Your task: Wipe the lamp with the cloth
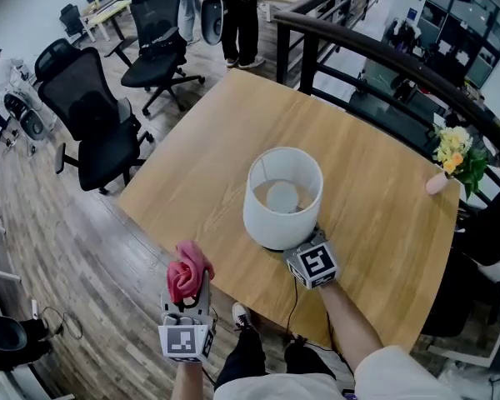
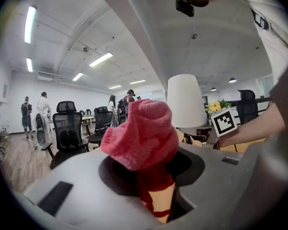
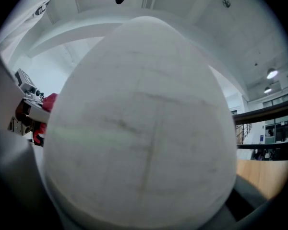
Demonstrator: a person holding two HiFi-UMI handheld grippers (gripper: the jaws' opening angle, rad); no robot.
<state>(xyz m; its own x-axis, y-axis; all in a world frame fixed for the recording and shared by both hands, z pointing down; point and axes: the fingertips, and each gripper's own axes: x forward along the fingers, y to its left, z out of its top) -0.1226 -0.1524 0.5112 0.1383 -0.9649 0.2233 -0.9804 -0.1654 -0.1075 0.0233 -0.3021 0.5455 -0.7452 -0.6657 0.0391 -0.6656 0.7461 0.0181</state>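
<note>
Wooden table [image 1: 200, 173], left gripper [image 1: 189, 300] fingers clamped on cloth [image 2: 144, 133], lamp [image 3: 144, 128] hides right gripper [image 1: 302, 252] fingers, grip unclear

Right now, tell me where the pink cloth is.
Head view, lower left: the pink cloth is bunched in the left tongs, by the table's near edge, left of the white lamp.

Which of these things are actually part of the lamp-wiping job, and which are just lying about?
In the job: lamp; pink cloth, held in the left gripper; right gripper, at the lamp's foot.
Lying about: yellow flowers; office chairs; railing.
</note>
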